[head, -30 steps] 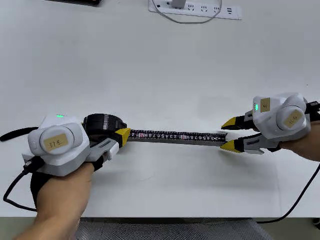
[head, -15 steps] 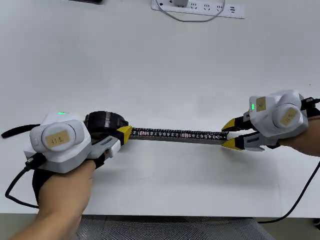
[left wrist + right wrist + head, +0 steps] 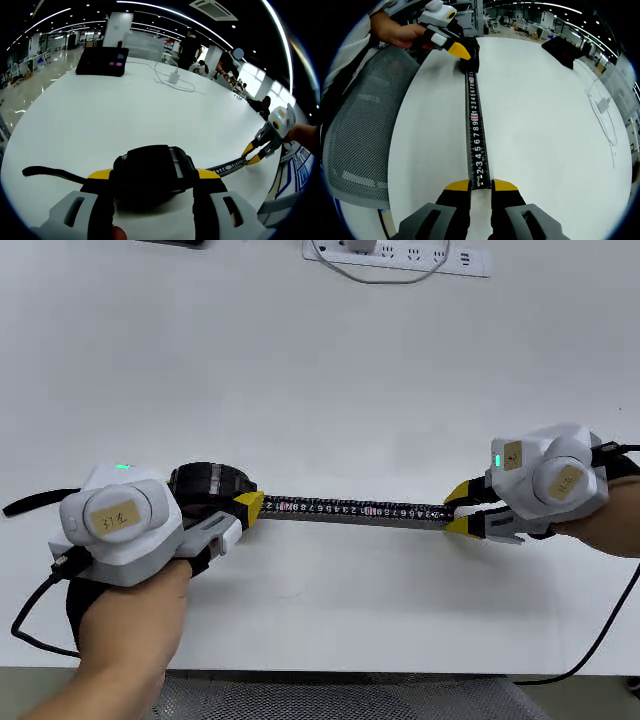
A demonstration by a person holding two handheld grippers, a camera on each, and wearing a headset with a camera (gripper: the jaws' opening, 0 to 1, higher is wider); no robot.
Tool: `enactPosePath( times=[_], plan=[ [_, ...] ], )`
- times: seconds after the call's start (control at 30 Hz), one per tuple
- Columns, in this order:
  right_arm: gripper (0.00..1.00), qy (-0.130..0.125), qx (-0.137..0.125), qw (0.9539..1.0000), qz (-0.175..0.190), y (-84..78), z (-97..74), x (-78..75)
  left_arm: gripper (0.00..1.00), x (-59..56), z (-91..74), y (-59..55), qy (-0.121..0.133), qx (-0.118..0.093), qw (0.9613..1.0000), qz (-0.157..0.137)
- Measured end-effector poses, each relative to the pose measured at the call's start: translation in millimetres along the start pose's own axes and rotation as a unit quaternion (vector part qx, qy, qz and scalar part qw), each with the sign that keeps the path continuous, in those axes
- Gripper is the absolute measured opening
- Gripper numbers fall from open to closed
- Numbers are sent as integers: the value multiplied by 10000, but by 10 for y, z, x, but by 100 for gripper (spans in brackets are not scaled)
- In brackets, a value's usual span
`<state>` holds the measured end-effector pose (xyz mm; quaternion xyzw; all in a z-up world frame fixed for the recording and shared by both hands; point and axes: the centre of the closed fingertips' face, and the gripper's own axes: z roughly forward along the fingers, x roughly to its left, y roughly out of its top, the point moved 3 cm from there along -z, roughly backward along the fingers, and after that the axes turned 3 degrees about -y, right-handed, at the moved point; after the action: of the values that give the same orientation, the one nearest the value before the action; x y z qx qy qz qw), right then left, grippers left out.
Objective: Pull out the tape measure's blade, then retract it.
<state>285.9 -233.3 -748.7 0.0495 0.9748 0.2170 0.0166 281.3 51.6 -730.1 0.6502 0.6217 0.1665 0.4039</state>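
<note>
Numerals, white with a few red marks, ran along the dark blade (image 3: 475, 120), which lay drawn out in a straight line over the white desk (image 3: 300, 370) between my two grippers. I could not tell whether it touched the desk. The tape measure (image 3: 205, 483), a round black housing with ribbed sides, sat at the near left of the desk. The left gripper (image 3: 154, 175) clamped it across its body, yellow-tipped jaws standing wide on either flank. The right gripper (image 3: 481, 186) had its jaws drawn narrow and pinched on the blade's free end, well apart from the housing. That pinch hid the end hook from me. In the head view the figures were too small to read, while the right gripper view let me make out the low numbers. The housing covered the left gripper's far jaw in the head view, and I could not make out any lock or button on it. A black strap (image 3: 50, 172) trailed out beside the housing; where it joined was hidden behind the gripper.
</note>
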Motion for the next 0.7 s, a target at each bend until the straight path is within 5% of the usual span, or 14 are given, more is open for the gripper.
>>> enactPosePath(
  times=[0.7],
  plan=[
    [11,76,-17,10000,11,28,16,-8,57,5,-15,-18,-5,157,9999,73]
  ],
)
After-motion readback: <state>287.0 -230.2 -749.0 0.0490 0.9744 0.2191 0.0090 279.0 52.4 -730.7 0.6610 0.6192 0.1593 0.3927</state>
